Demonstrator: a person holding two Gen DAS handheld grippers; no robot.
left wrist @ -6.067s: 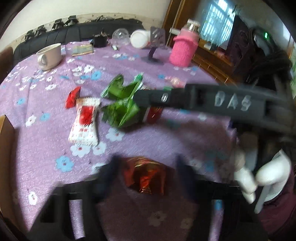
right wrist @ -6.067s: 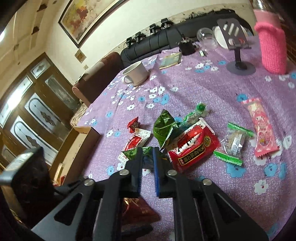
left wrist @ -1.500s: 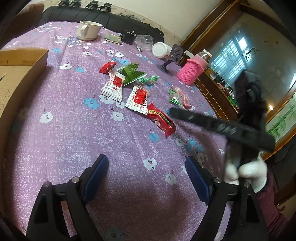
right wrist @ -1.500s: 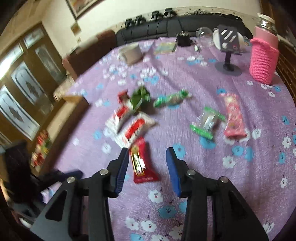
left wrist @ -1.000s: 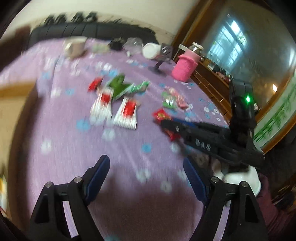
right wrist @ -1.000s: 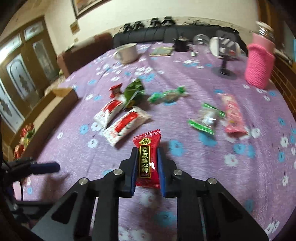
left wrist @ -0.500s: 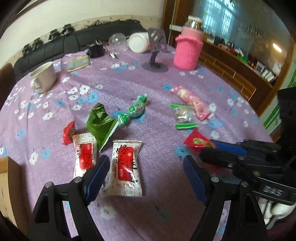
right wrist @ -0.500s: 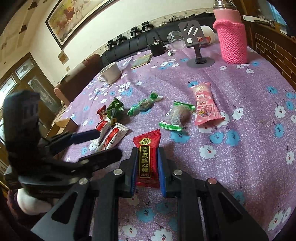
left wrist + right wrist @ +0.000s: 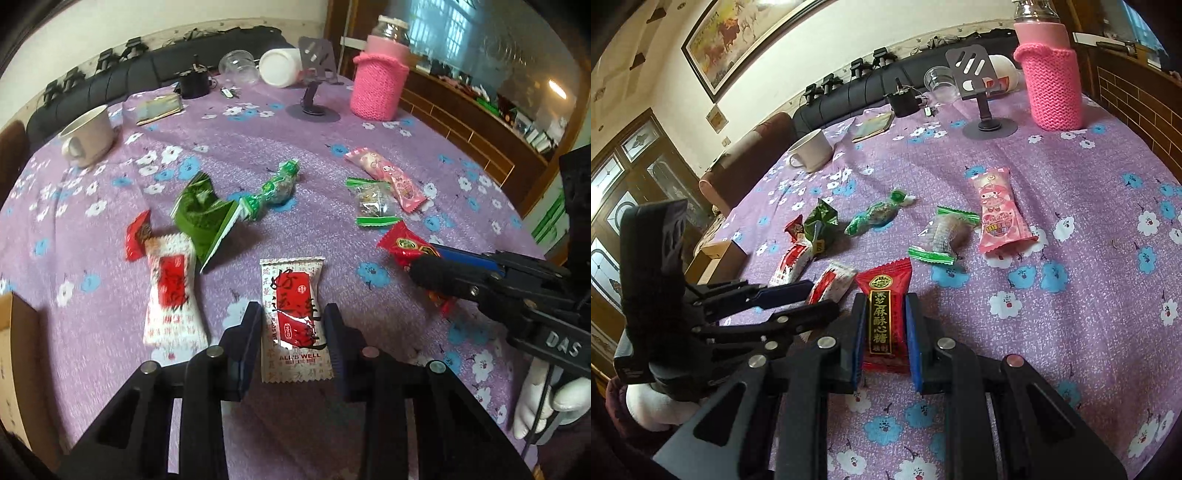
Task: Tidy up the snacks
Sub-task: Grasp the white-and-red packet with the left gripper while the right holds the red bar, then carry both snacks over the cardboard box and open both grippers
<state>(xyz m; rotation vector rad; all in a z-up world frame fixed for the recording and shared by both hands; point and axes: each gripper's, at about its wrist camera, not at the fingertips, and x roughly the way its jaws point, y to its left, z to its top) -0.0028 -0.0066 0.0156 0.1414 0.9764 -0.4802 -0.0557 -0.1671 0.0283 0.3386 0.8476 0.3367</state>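
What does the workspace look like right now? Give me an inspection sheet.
Surface: purple flowered tablecloth, round table.
Job's things: loose snacks mid-table; white-and-red packet; red candy; pink packet.
Clutter: mug, pink knitted jar, phone stand.
Grippers: left gripper closing, white-and-red packet between jaws; right gripper shut on red candy.
Cables: nothing seen on the table.
Surroundings: cardboard box, black sofa.

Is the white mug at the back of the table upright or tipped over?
Upright. The white mug stands on its base on the purple tablecloth, rim facing up and handle to the side. Its contents cannot be seen.
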